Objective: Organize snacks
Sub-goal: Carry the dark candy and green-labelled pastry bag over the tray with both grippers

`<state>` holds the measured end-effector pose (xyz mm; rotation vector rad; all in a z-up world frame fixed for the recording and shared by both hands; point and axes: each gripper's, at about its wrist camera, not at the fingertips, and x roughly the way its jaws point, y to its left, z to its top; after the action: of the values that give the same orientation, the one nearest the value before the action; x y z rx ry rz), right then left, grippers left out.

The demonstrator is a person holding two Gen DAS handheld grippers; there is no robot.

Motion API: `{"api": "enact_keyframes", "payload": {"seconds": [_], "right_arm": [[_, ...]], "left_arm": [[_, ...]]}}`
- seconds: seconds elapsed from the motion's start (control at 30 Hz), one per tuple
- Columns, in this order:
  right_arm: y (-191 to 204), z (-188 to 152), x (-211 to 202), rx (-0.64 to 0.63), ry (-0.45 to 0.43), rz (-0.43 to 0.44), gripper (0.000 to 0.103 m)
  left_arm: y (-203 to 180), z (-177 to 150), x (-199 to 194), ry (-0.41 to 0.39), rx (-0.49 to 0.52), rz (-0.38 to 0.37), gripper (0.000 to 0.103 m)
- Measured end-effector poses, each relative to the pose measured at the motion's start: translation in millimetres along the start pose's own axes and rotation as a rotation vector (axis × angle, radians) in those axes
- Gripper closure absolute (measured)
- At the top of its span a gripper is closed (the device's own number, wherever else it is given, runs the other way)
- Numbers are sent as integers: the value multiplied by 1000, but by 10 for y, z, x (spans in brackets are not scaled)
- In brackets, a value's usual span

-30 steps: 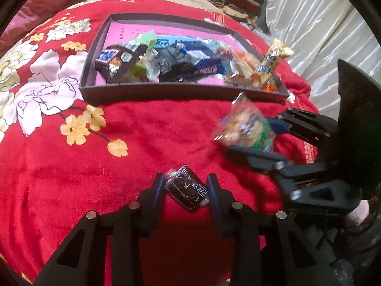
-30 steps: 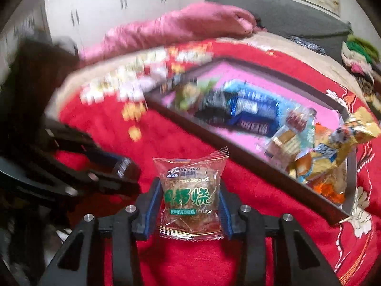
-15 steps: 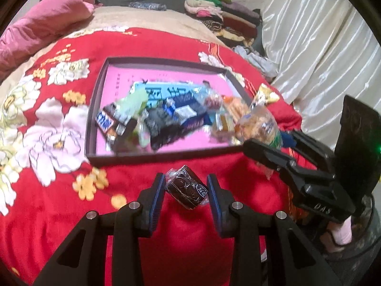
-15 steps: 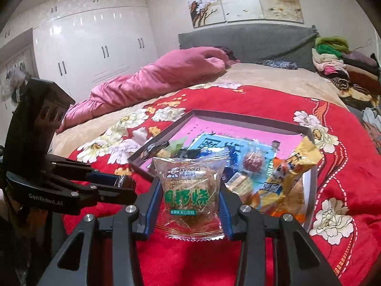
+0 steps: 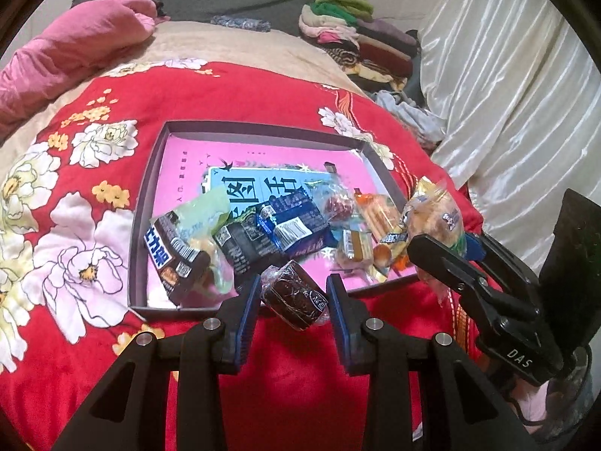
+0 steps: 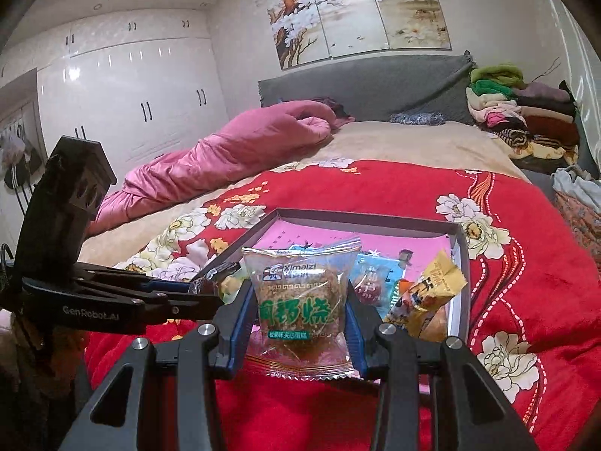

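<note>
1. Left tongs: black frame, blue pads, silver screws.
2. Right tongs: same black build, blue pads, silver screws.
3. White lettering marks each body: "DAS", "GenRobot.AI".

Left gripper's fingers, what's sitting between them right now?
A small dark chocolate snack in clear wrap sits pinched between the left gripper fingers, above the tray's near wall. It shows in the left wrist view.
</note>
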<state>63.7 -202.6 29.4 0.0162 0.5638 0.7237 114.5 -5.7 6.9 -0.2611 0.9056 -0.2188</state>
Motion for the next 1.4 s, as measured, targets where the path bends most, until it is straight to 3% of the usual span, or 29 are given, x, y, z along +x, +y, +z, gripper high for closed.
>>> {"api": "enact_keyframes", "payload": {"seconds": [0.77, 1.4], "right_arm": [[-196, 101, 124, 41, -32, -14, 59], [-277, 97, 313, 66, 12, -8, 59]], "left_arm": [[-31, 98, 354, 26, -1, 26, 66], [-177, 81, 568, 69, 41, 36, 66]]}}
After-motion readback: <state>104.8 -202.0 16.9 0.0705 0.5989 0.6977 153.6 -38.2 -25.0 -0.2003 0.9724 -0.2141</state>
